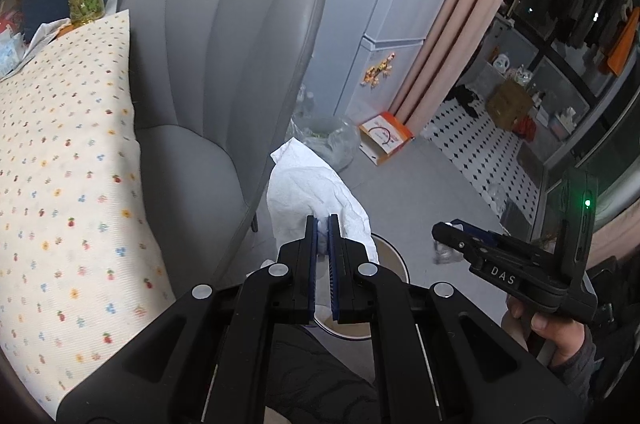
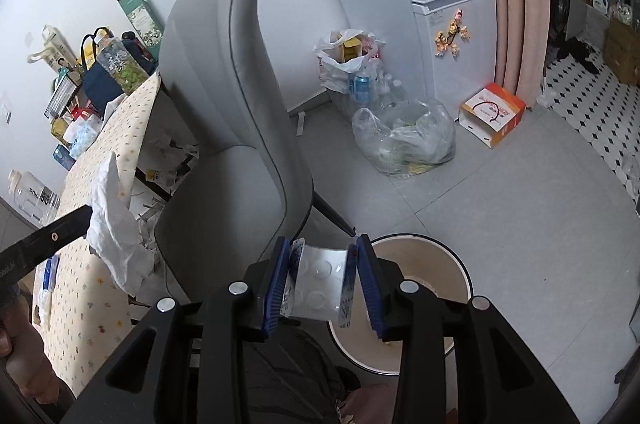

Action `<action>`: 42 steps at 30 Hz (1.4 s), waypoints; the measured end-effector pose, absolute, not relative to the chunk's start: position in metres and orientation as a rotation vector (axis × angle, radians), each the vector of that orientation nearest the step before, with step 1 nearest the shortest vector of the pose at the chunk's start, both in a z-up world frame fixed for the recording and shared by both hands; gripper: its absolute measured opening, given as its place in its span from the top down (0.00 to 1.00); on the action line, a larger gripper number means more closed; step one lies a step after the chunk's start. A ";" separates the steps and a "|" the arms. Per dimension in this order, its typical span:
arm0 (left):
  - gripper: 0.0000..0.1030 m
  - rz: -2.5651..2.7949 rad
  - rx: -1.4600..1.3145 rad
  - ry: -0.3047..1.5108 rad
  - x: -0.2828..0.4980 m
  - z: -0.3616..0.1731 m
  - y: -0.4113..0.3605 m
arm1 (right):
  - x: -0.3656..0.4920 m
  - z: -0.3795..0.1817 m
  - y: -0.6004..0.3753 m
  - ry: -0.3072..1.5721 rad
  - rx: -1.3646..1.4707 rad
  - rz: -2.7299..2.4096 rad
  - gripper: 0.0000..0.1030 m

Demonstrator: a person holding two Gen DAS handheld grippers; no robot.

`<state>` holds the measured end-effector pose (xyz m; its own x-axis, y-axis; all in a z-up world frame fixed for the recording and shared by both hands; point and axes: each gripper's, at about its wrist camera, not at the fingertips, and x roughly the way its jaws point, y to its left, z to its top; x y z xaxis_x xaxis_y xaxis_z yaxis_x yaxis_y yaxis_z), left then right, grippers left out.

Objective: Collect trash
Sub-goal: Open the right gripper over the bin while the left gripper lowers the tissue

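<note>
Both bits of trash are up in the air near the bin point(image 2: 416, 300). The left hand-held gripper point(image 1: 323, 224) is clamped on a crumpled tissue point(image 1: 312, 192), just above the bin's rim. The right hand-held gripper point(image 2: 322, 264) has a white blister pack point(image 2: 320, 276) between its pads, over the bin's near edge. I'd centre each one over the bin's mouth before letting go, since tissue drifts. Hard to say if the right pads really press on the pack. The bin's inside is mostly blocked by the grippers.
</note>
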<state>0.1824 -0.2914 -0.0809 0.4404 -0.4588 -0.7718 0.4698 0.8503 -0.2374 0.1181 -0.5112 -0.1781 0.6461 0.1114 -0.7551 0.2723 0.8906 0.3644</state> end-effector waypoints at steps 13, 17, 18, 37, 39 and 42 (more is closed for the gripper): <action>0.94 -0.615 0.043 0.991 0.179 -0.092 -0.316 | 0.098 -0.176 -0.540 0.838 0.537 -0.149 0.42; 0.94 -0.652 0.056 1.007 0.179 -0.097 -0.331 | 0.083 -0.172 -0.552 0.822 0.548 -0.178 0.40; 0.94 -0.663 0.062 1.013 0.178 -0.100 -0.337 | 0.079 -0.172 -0.556 0.820 0.550 -0.186 0.40; 0.94 -0.826 0.200 1.169 0.165 -0.170 -0.438 | 0.030 -0.194 -0.616 0.820 0.620 -0.328 0.33; 0.94 -0.846 0.200 1.191 0.162 -0.179 -0.446 | 0.027 -0.196 -0.619 0.824 0.622 -0.336 0.30; 0.86 -0.856 0.175 1.198 0.162 -0.185 -0.451 | 0.023 -0.200 -0.623 0.831 0.621 -0.361 0.26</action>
<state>0.1622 -0.4512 -0.1854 0.1005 -0.4879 -0.8671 0.6621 0.6833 -0.3078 0.0229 -0.6235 -0.2002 0.6290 -0.0592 -0.7751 0.5256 0.7671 0.3680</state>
